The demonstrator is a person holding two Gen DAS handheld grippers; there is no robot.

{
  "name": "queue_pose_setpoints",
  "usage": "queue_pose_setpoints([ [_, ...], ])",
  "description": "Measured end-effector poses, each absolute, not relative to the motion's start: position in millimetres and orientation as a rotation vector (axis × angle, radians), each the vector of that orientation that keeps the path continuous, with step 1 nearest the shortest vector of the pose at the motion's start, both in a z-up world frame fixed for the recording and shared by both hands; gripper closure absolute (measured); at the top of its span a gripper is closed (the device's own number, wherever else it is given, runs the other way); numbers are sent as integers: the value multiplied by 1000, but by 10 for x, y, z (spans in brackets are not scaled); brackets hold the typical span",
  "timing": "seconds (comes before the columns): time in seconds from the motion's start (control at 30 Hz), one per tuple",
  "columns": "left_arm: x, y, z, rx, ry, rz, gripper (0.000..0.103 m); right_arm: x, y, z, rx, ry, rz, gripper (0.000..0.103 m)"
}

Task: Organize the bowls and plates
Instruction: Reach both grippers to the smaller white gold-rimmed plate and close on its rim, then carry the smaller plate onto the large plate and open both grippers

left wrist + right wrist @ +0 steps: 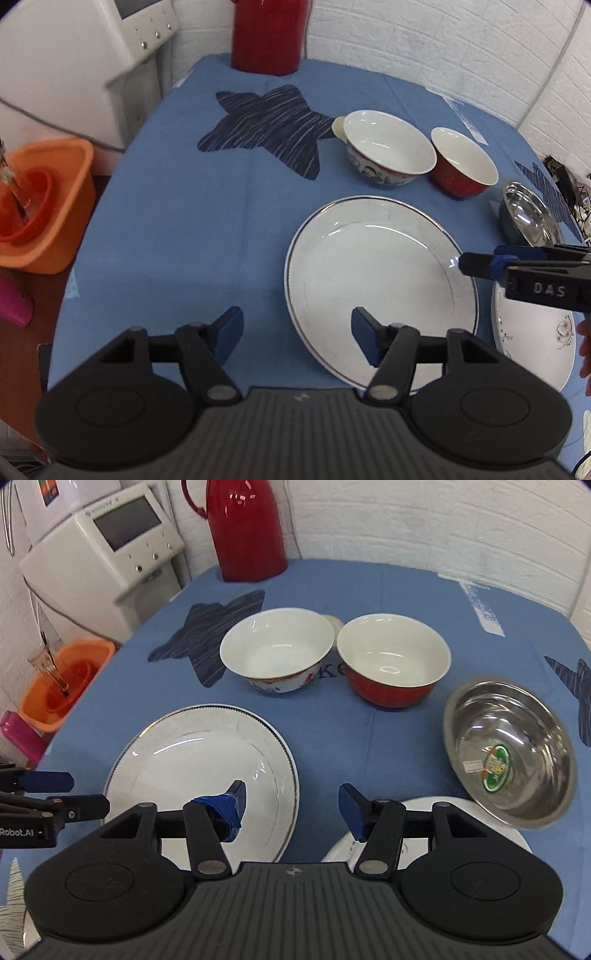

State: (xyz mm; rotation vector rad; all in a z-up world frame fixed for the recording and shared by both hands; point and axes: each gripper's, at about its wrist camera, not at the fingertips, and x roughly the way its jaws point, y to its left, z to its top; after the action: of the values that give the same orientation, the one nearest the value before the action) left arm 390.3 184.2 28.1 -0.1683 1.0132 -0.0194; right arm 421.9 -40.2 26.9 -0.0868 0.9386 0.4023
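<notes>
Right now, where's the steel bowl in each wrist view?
Left wrist: steel bowl at the far right edge, behind the right tongs, partly cut off.
Right wrist: steel bowl at right of centre, its near edge over a white plate.
Shared landmark: the red bowl stands just left of it.

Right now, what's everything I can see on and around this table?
Plate: one, white with dark rim, front left.
Patterned plate: one, white, front right, partly hidden.
Patterned bowl: one, white, middle.
Red bowl: one, white inside, beside it.
Steel bowl: one, silver, tilted on the patterned plate's edge.
Thermos: one, red, back.
Tablecloth: blue, dark stars.
Basin: orange, off left.
Machine: white, left.
Left gripper: open.
Right gripper: open.
</notes>
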Motion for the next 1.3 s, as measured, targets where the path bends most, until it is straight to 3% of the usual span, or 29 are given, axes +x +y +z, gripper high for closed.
queue_pose_setpoints([
  [0.23, 4130, 1851, 23, -184, 1051, -49, 40, 4366, -271, -5, -105, 1021, 424, 62],
  [0.8, 4134, 1776, -97, -109, 1035, -57, 41, 4316, -111, -62, -145, 1020, 430, 46],
  [0.87, 4116, 1759, -94, -105, 1021, -59, 51, 4272, -112, -65, -163, 999, 453, 53],
  [0.93, 4104, 1755, -75, -135, 1019, -88, 77, 4232, -110, -57, -166, 993, 468, 60],
  [1.03, 4117, 1772, -69, -167, 1028, -73, 82, 4228, -181, -44, -114, 993, 434, 74],
  [1.1, 4116, 1795, -53, -190, 1043, -70, 86, 4187, -193, -44, -84, 997, 431, 75],
  [1.3, 4000, 1841, 101, -148, 1015, -50, 86, 4035, -149, -47, 0, 1013, 437, 74],
])
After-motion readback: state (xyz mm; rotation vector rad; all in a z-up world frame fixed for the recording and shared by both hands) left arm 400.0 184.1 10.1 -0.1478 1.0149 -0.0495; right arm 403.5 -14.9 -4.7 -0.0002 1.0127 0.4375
